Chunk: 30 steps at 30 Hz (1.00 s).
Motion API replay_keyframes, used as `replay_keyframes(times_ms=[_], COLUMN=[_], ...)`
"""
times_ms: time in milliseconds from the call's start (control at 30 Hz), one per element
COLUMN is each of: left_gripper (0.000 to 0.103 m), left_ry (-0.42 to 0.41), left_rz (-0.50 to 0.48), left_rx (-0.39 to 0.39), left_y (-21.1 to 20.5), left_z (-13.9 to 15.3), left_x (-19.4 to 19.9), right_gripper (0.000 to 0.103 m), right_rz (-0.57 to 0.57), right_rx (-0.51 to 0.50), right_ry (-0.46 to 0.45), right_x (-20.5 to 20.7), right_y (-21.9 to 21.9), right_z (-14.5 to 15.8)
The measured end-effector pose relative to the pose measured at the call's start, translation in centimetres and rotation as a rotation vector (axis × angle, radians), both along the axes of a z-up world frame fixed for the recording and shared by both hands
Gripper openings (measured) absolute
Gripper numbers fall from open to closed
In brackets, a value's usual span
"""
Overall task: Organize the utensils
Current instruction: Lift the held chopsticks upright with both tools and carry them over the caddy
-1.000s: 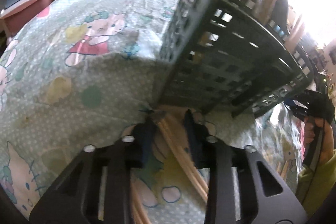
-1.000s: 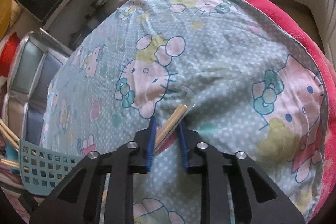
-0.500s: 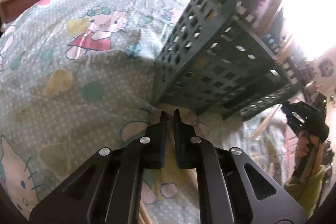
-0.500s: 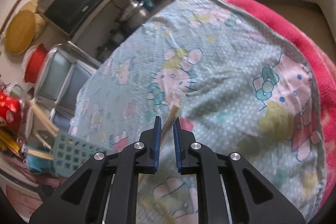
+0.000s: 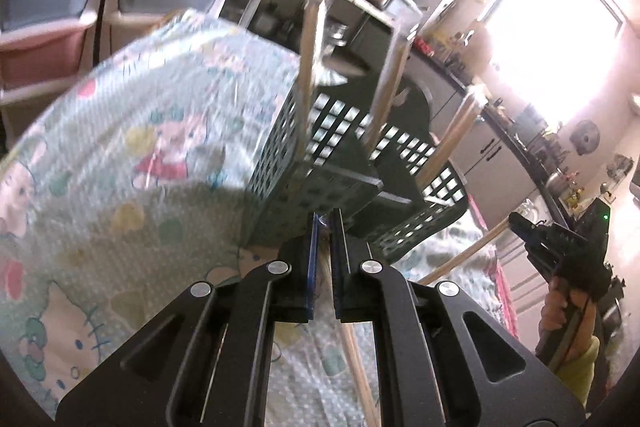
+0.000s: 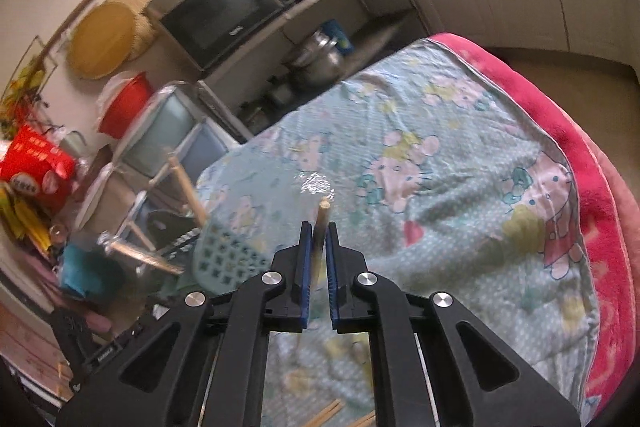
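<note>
Item: left tool (image 5: 324,223), clenched on a wooden chopstick (image 5: 352,347) that trails below it (its tip is hidden between the pads), held just beside the dark green perforated plastic utensil basket (image 5: 320,163), where three wooden sticks (image 5: 308,67) already stand.

Item: right tool (image 6: 316,231), clenched on a pale wooden chopstick (image 6: 321,217), raised over the cartoon-print blue bedsheet (image 6: 440,187).

Risk: the light basket is judged easily tipped if struck; a narrowly gripped stick may be twisted loose or snagged on the rim.
</note>
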<state>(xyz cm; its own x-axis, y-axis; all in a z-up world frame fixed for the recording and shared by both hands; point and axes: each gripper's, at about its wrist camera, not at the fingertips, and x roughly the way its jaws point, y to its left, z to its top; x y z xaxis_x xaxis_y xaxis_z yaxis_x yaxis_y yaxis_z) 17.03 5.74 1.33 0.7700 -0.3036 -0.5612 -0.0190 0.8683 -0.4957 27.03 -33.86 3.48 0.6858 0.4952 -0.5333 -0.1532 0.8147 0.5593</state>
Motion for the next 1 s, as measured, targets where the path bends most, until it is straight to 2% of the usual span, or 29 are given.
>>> replay_keyframes(times_ms=[433,733,1000], left_gripper=[0.003,0.003,0.002], left_ry=[-0.124,-0.181,-0.237], left_rz=[0.006,-0.004,-0.012], left_rx=[0.032,0.054,0.073], left_y=[-1.4,-1.4,-1.5], left_z=[3.8,6.1,8.6], left_x=[-1.0,-1.5,-2.2], right_gripper=[0.006,0.006,0.006], right_rz=[0.140,0.186,0.226], right_rx=[-0.107,-0.194,-0.225], right_ry=[-0.161,-0.269,-0.345], right_x=[-4.7,-7.4,-9.3], right_y=[4.9,7.9,9.7], right_z=[4.2,6.4,8.1])
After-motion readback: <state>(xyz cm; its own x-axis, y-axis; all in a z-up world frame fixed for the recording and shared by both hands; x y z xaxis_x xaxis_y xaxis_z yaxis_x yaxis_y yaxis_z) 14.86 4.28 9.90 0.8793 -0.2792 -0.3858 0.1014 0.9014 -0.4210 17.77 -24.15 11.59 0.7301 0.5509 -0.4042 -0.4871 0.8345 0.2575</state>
